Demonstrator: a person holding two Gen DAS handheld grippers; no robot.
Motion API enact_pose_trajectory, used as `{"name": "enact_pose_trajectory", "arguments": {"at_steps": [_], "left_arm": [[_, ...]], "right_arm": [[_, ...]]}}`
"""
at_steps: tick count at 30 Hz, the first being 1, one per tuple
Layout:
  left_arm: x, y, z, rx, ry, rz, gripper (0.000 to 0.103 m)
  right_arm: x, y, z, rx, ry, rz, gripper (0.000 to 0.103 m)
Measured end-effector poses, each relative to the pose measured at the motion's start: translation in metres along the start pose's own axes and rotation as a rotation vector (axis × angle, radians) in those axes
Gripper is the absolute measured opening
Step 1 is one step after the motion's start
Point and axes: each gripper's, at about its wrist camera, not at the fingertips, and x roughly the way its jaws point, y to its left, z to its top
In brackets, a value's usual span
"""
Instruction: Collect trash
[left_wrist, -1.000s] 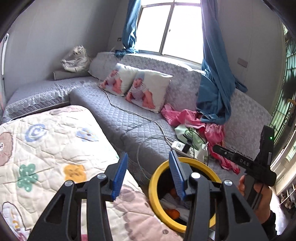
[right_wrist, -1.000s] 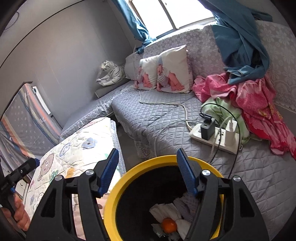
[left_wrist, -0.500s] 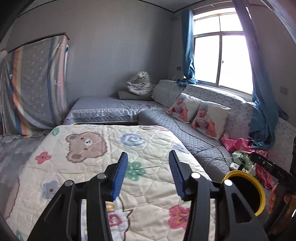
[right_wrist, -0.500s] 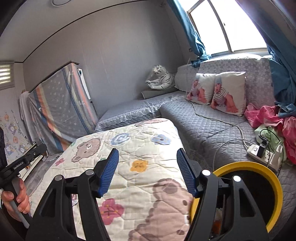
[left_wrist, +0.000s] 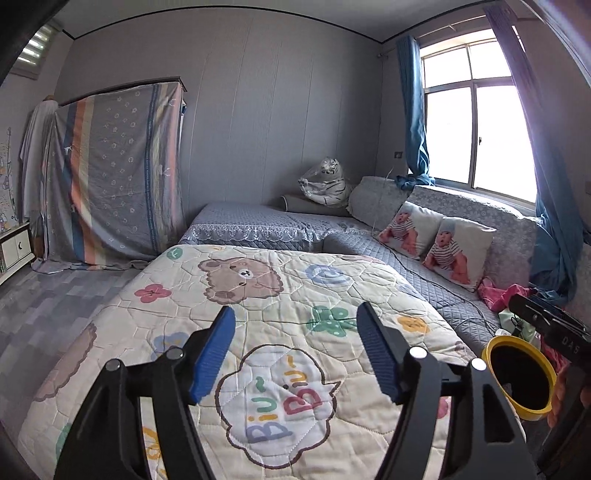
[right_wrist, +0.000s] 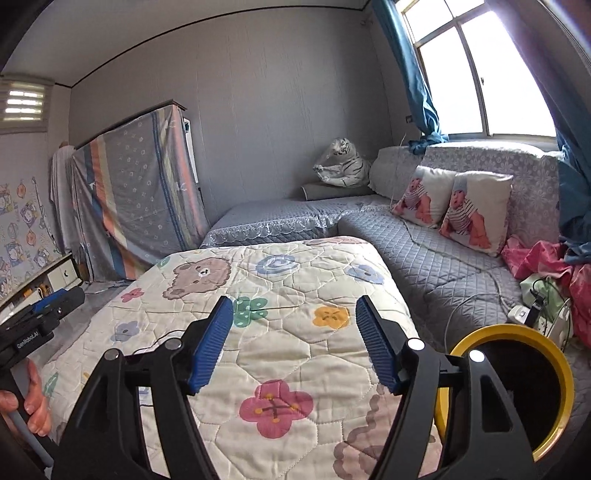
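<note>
A yellow-rimmed black trash bin (left_wrist: 521, 376) stands at the right side of the quilted bed; it also shows in the right wrist view (right_wrist: 517, 387). Its inside looks dark and its contents are hidden. My left gripper (left_wrist: 295, 347) is open and empty above the cartoon quilt (left_wrist: 258, 295). My right gripper (right_wrist: 293, 341) is open and empty above the same quilt (right_wrist: 295, 291), with the bin just to its right. No loose trash shows on the quilt.
A grey quilted sofa (right_wrist: 443, 251) with two baby-print pillows (right_wrist: 454, 206) runs along the window wall. Pink clothes (right_wrist: 546, 258) and a power strip with cables (right_wrist: 535, 314) lie on it near the bin. A sheet-draped cabinet (left_wrist: 118, 173) stands at the back left.
Both grippers swung left and up, away from over the bin, and now face the bed and the far wall. Both stay open and empty.
</note>
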Motion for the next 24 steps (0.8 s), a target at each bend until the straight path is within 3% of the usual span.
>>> {"name": "enact_pose_trajectory", "arguments": {"at_steps": [4, 11, 19, 24], "left_arm": [[-0.010, 0.005, -0.002, -0.027, -0.029, 0.008, 0.079], [-0.024, -0.003, -0.005, 0.014, -0.105, 0.033, 0.095], [-0.029, -0.006, -0.005, -0.011, -0.129, 0.047, 0.095], [-0.032, 0.000, -0.004, -0.034, -0.150, 0.073, 0.095]], "right_arm": [[-0.003, 0.007, -0.002, -0.015, -0.029, -0.015, 0.077], [-0.006, 0.008, -0.006, -0.007, -0.073, -0.049, 0.093], [-0.008, 0.008, -0.010, -0.004, -0.113, -0.120, 0.095], [-0.013, 0.011, -0.012, 0.003, -0.149, -0.077, 0.095]]}}
